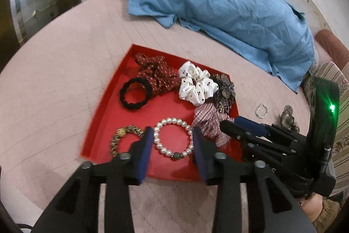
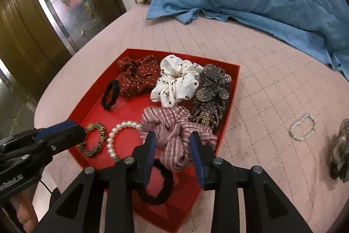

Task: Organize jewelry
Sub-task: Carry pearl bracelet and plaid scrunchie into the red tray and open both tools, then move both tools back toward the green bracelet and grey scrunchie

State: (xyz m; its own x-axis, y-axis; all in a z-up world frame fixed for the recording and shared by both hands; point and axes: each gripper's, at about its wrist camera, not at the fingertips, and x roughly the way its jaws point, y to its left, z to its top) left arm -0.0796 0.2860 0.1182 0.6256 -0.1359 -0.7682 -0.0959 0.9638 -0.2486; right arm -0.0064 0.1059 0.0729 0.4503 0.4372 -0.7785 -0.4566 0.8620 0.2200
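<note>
Red tray [image 2: 234, 80]: on pink quilt [image 2: 272, 91], holding scrunchies, pearl bracelet [image 1: 173, 138].
Left gripper [image 1: 171, 141]: spread wide, empty, straddling pearl bracelet.
Right gripper [image 2: 173, 145]: parted, empty, over plaid scrunchie [image 2: 174, 134].
Beaded bracelet [image 2: 302, 127]: outside tray, on quilt.

We find both views evenly lit by soft indoor light, with faint shadows. Fisheye bending curves the bed [image 1: 65, 84] edge, and black corners frame each view. A green lamp [image 1: 332, 107] flares. Slight blur softens the outer parts.

Red tray [image 2: 229, 102], white pearl bracelet [image 1: 173, 139], blue cloth [image 1: 218, 6].
</note>
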